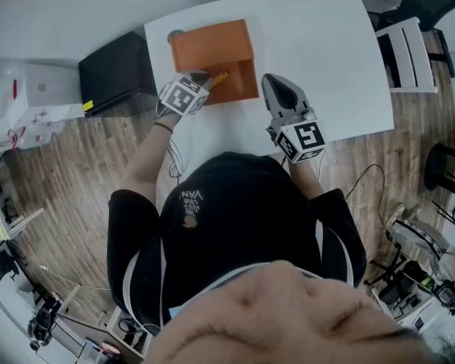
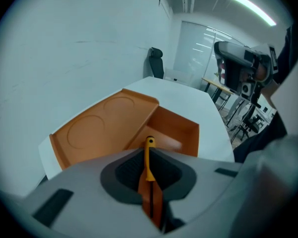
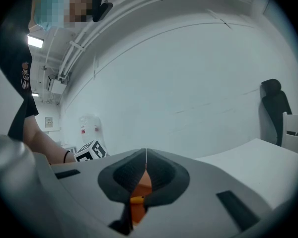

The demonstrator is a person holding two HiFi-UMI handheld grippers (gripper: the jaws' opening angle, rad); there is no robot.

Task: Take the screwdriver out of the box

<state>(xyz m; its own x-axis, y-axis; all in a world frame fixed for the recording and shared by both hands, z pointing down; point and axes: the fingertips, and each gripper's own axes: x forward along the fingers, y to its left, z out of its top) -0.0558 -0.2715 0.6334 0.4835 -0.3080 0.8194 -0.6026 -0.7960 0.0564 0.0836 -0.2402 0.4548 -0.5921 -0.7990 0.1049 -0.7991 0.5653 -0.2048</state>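
Observation:
An orange box (image 1: 231,70) stands on the white table (image 1: 326,44) with its lid (image 1: 212,42) folded back. My left gripper (image 1: 210,80) hangs over the box's near left corner, shut on a yellow-handled screwdriver (image 1: 221,75). In the left gripper view the yellow handle (image 2: 149,148) pokes out between the closed jaws (image 2: 148,156), above the open box (image 2: 171,130). My right gripper (image 1: 273,82) is just right of the box, shut with nothing in it. In the right gripper view its jaws (image 3: 146,155) meet and point level toward the wall.
A black cabinet (image 1: 117,70) stands against the table's left edge. A white chair (image 1: 409,51) is at the table's right. The left gripper's marker cube (image 3: 92,150) and a forearm (image 3: 47,145) show at the left of the right gripper view.

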